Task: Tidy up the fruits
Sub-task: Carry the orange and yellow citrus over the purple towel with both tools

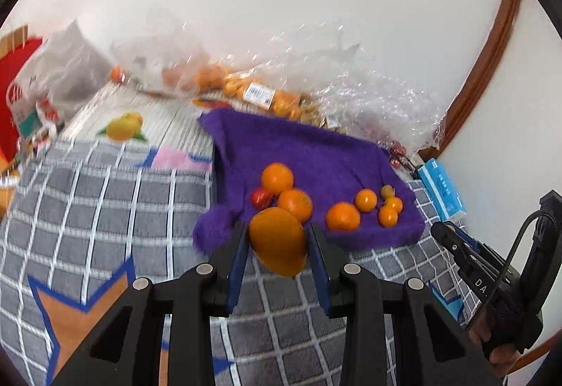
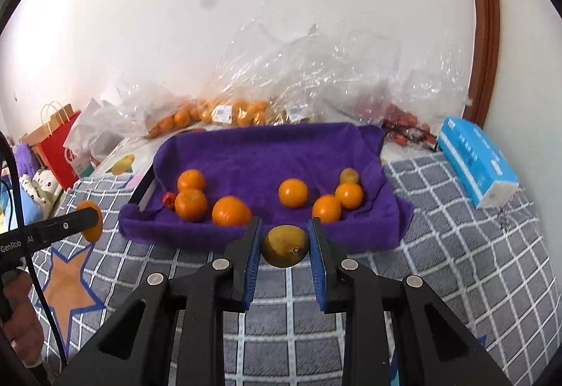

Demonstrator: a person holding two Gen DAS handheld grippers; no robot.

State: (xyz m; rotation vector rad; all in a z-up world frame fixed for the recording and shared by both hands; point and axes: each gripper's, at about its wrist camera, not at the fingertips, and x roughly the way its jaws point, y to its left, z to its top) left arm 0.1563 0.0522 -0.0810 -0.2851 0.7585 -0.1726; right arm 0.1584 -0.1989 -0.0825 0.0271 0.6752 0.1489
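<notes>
My left gripper point(image 1: 277, 238) is shut on a large orange point(image 1: 278, 243), held above the checked blanket just in front of the purple towel point(image 1: 316, 154). My right gripper point(image 2: 285, 238) is shut on a small yellow-green fruit point(image 2: 285, 245), also at the near edge of the purple towel point(image 2: 267, 150). Several oranges lie on the towel in two clusters, left point(image 2: 191, 203) and right point(image 2: 326, 208). A small red fruit point(image 2: 168, 199) sits at the left cluster. The left gripper with its orange point(image 2: 92, 220) shows at the left of the right wrist view.
Clear plastic bags of oranges point(image 2: 224, 111) lie behind the towel against the white wall. A blue tissue pack point(image 2: 477, 164) lies at the right. A red paper bag point(image 2: 58, 147) and plush toys point(image 2: 38, 185) stand at the left. The grey checked blanket point(image 2: 456, 245) surrounds the towel.
</notes>
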